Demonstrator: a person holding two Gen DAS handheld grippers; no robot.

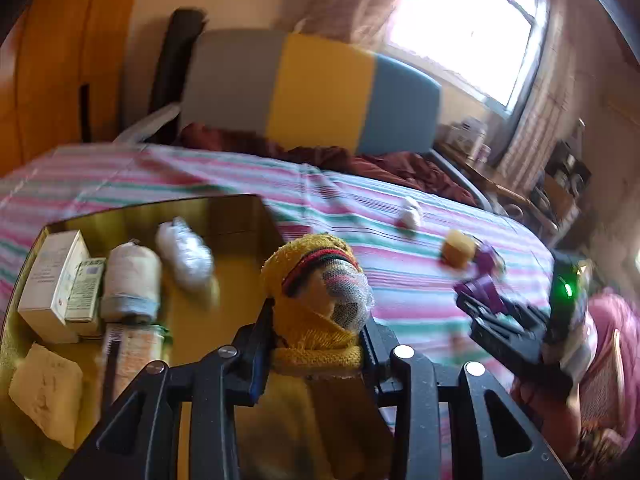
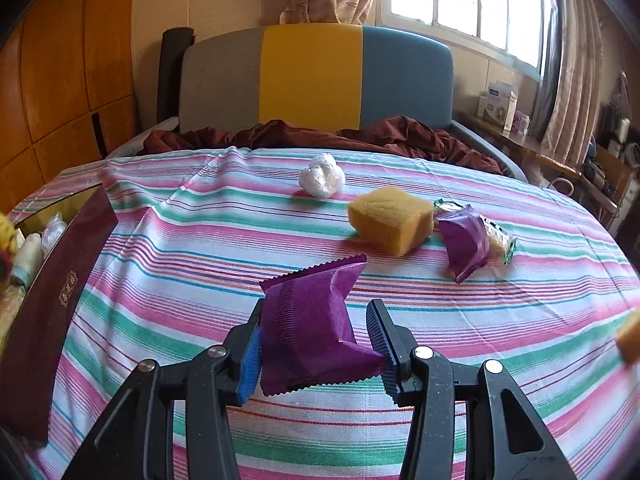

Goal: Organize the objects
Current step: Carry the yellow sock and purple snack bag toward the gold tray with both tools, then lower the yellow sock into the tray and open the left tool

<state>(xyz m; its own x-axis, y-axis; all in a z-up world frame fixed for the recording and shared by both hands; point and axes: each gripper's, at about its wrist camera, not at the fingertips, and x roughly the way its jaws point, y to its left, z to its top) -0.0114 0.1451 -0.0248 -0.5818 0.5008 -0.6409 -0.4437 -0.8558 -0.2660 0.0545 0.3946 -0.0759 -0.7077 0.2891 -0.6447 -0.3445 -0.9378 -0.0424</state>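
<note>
**Two Things Held, Going to the Box**

The left gripper [image 1: 318,344] pinches a yellow doll [image 1: 316,280], with the box [image 1: 236,208] just to its left. The right gripper [image 2: 316,344] pinches a purple packet [image 2: 312,320] above the bed [image 2: 200,240], likely to carry it there.

purple packets [image 2: 316,328]: 2 | sponges [image 2: 390,220]: 2, perhaps 3 | white wads [image 2: 322,180]: 1 | box [image 2: 60,300]: 1
</note>
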